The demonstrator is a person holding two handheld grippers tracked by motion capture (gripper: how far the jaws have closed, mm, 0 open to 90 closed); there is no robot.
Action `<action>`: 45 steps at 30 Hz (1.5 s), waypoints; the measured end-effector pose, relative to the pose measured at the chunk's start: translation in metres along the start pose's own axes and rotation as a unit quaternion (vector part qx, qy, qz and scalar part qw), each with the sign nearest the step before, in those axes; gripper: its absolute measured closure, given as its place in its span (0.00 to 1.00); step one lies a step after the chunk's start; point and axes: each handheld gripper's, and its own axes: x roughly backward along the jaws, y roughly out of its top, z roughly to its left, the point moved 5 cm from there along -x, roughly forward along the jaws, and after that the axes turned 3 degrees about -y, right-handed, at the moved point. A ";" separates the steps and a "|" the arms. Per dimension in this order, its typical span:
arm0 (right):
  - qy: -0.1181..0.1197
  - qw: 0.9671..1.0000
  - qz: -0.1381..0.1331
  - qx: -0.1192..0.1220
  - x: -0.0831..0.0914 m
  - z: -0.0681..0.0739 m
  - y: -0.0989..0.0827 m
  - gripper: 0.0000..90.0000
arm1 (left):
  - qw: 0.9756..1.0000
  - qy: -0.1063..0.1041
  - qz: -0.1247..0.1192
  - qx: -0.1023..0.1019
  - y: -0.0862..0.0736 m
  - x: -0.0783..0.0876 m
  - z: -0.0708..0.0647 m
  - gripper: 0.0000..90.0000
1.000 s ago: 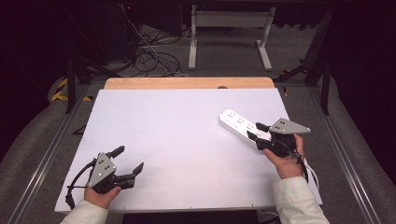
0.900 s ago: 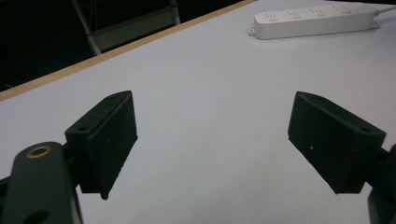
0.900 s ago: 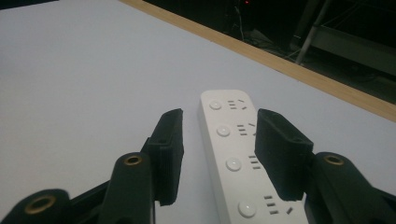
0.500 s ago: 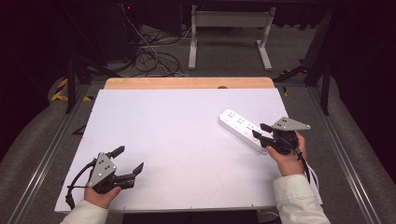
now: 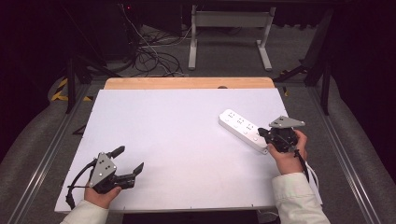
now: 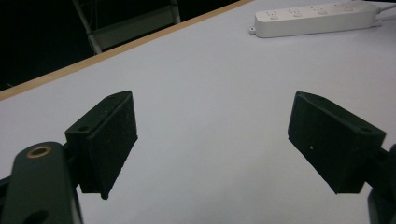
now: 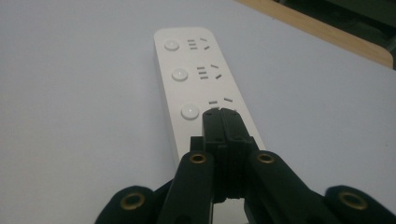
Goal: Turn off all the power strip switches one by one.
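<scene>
A white power strip (image 5: 240, 126) lies slantwise on the right part of the white table (image 5: 177, 121). It has several sockets, each with a round button (image 7: 190, 111). My right gripper (image 5: 263, 133) is shut, its jaws pressed together with nothing between them. Their tips (image 7: 221, 112) sit over the strip's near end, beside the third button. My left gripper (image 5: 128, 158) rests near the table's front left corner, open wide and empty. In the left gripper view the gripper (image 6: 212, 135) looks across bare table toward the power strip (image 6: 317, 18) far off.
The strip's white cable (image 5: 314, 181) trails off the table's right edge behind my right hand. A wooden strip (image 5: 187, 83) borders the far edge. Beyond it, on the floor, stand a metal frame (image 5: 229, 28) and loose cables (image 5: 154, 56).
My right gripper has shifted slightly to the right at the near end of the power strip. The left gripper has not moved.
</scene>
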 end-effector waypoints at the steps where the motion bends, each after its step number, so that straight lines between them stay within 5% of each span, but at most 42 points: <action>1: 0.001 1.000 0.011 0.005 -0.002 0.001 -0.001 1.00 | 1.000 0.001 0.000 0.000 0.000 0.000 0.000 0.18; 9: 0.007 0.999 0.052 0.005 -0.016 0.001 -0.005 1.00 | 1.000 0.001 0.001 0.000 0.000 0.000 0.000 0.18; 19: 0.014 0.997 0.072 -0.003 -0.026 0.002 -0.009 1.00 | 1.000 0.002 0.002 -0.003 0.000 0.000 0.001 0.18; 45: 0.019 0.996 0.086 -0.027 -0.032 0.006 -0.011 1.00 | 1.000 0.001 0.001 -0.001 0.000 0.000 0.000 0.19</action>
